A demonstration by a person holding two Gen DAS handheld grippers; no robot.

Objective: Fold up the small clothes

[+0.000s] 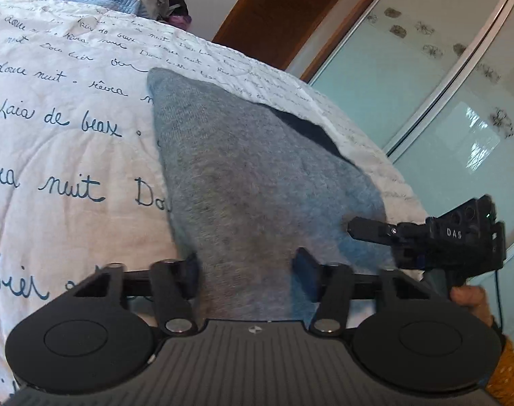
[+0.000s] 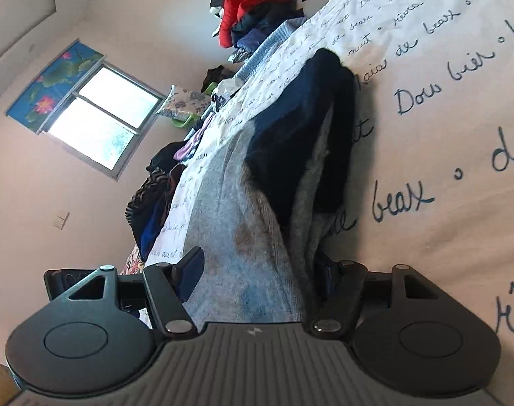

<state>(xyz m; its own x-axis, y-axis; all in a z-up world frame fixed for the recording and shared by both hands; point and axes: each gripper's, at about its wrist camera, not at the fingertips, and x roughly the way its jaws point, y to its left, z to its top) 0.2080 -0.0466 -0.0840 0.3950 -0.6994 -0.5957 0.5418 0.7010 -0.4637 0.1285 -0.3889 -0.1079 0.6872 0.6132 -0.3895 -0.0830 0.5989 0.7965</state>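
Observation:
A grey knit garment (image 1: 243, 176) with a navy part (image 2: 301, 118) lies stretched on a white quilt (image 1: 70, 142) printed with blue handwriting. My left gripper (image 1: 248, 270) is at its near end. The cloth narrows and rises between the two fingers, which are shut on it. My right gripper (image 2: 260, 274) is rolled on its side at the garment's right edge. A thick fold of grey cloth (image 2: 257, 237) sits between its fingers, whose pads do not clearly press it. In the left wrist view the right gripper (image 1: 353, 228) rests its upper finger on that edge.
Piles of loose clothes (image 2: 257, 6) crowd the far side of the bed. A frosted sliding wardrobe (image 1: 426, 84) and a wooden door (image 1: 284, 10) stand past the bed's right edge. A hand (image 1: 467, 299) holds the right gripper. A window (image 2: 101, 118) is on the wall.

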